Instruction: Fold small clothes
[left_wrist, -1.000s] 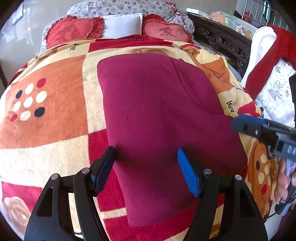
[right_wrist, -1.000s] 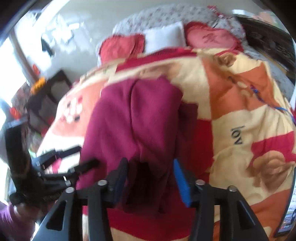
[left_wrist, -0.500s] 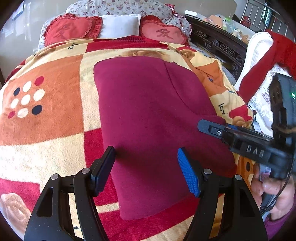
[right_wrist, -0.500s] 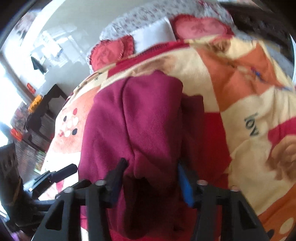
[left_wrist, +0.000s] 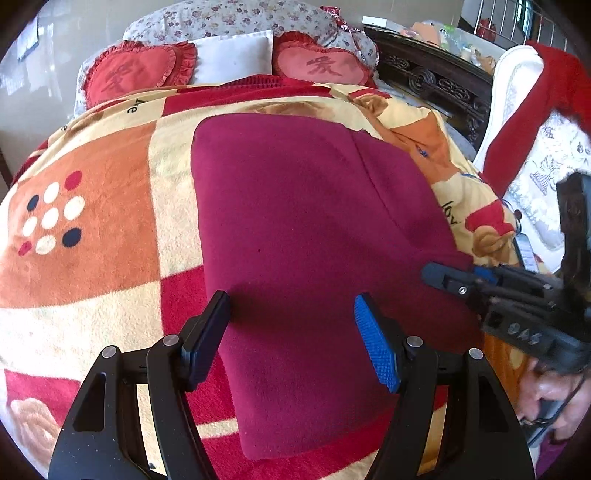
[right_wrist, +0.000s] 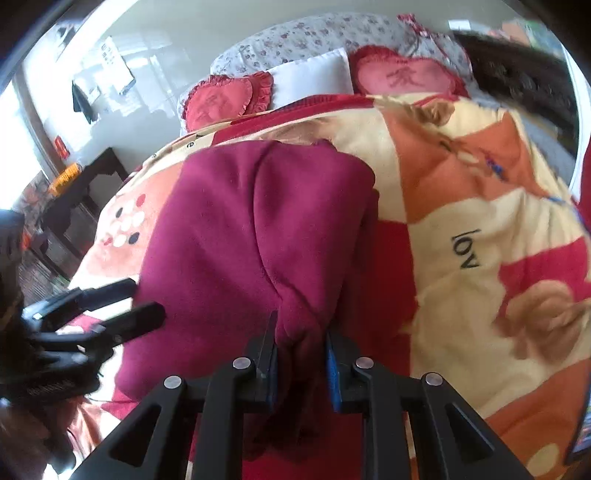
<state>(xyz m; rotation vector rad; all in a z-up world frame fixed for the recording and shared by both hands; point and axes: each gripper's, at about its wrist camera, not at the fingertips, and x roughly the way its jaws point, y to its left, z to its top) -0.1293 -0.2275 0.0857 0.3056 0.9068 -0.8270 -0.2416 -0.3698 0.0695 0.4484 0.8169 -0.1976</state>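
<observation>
Maroon garment (right_wrist: 236, 236) bunched between right fingers (right_wrist: 266, 354); seemingly under spread left fingers (left_wrist: 376, 350).

Your right gripper (right_wrist: 300, 356) has gone from spread wide around the near right edge of the maroon garment (right_wrist: 255, 236) to pinched tight on a bunched fold of it. That gripper has also slid in from the far right toward the cloth's near corner.
</observation>
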